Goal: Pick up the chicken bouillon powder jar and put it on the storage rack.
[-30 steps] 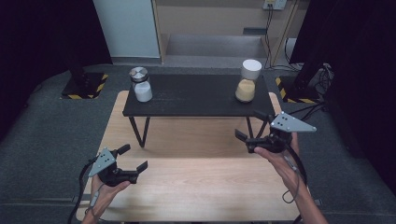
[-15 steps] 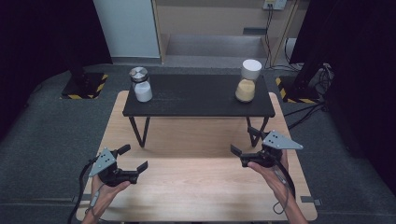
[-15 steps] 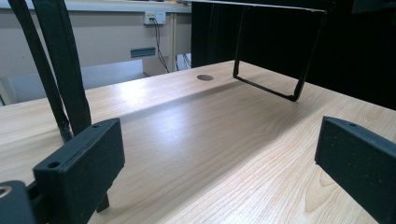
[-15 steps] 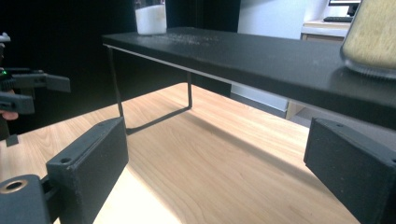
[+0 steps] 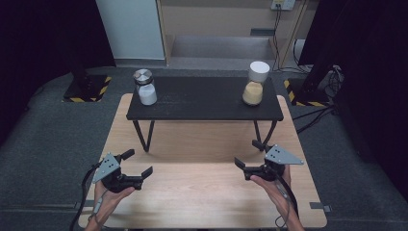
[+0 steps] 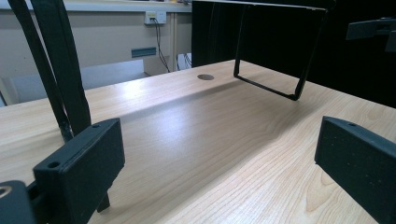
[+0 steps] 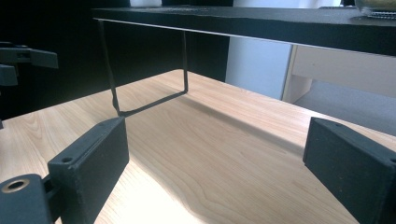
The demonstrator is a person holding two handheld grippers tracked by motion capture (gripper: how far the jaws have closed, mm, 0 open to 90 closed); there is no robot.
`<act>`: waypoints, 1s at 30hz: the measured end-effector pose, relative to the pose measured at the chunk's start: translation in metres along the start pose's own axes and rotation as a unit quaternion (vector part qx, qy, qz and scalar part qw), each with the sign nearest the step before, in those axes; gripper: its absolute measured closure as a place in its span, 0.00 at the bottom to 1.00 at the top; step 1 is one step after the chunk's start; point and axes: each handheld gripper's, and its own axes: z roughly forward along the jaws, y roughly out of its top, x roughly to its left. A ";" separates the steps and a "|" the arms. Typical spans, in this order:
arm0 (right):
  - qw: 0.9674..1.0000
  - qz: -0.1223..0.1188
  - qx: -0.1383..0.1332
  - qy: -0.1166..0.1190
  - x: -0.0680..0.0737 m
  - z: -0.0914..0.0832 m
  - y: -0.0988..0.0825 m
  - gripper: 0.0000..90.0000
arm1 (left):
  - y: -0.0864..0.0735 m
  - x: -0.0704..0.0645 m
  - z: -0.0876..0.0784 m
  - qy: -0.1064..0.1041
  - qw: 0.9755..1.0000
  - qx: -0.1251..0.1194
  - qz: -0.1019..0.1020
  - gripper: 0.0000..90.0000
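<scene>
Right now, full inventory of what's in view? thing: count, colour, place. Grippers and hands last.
wooden table: 1, light wood grain, under both grippers.
black shelf: 1, black top on thin black wire legs, standing on the far half of the wooden table.
metal-lidded jar: 1, clear with white contents and a silver lid, left end of the black shelf.
white-lidded jar: 1, clear with tan contents and a white lid, right end of the black shelf.
wall socket: 1, white, on the far wall, cables hanging from it.
left gripper: 1, black, grey plate on top, open, near left of the wooden table.
right gripper: 1, black, grey plate on top, open, near right.
hands: 2, one holding each gripper.
</scene>
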 end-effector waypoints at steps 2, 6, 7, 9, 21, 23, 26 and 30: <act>1.000 -0.004 -0.003 -0.007 0.002 -0.001 -0.001 0.08 | 0.000 0.000 0.000 0.002 1.000 -0.001 0.001 0.01; 1.000 0.000 -0.009 -0.017 0.003 -0.005 -0.006 0.08 | 0.000 0.000 0.000 0.004 1.000 0.000 0.003 0.01; 1.000 0.001 -0.010 -0.021 0.003 -0.006 -0.007 0.08 | 0.000 0.000 -0.001 0.004 1.000 -0.001 0.003 0.01; 1.000 0.002 -0.014 -0.028 0.003 -0.009 -0.010 0.08 | 0.000 0.000 -0.001 0.006 1.000 -0.003 0.004 0.01; 0.998 0.020 -0.029 -0.053 0.002 -0.026 -0.021 0.08 | 0.000 0.000 -0.002 0.006 1.000 -0.003 0.002 0.01; 0.998 0.020 -0.032 -0.054 0.003 -0.027 -0.021 0.08 | -0.001 0.000 -0.002 0.005 1.000 -0.003 0.001 0.01; 0.998 0.015 -0.033 -0.053 0.004 -0.030 -0.020 0.08 | -0.001 0.001 -0.003 0.005 1.000 -0.005 0.000 0.01; 0.998 0.018 -0.033 -0.054 0.003 -0.030 -0.021 0.08 | -0.001 0.001 -0.003 0.006 1.000 -0.006 -0.001 0.01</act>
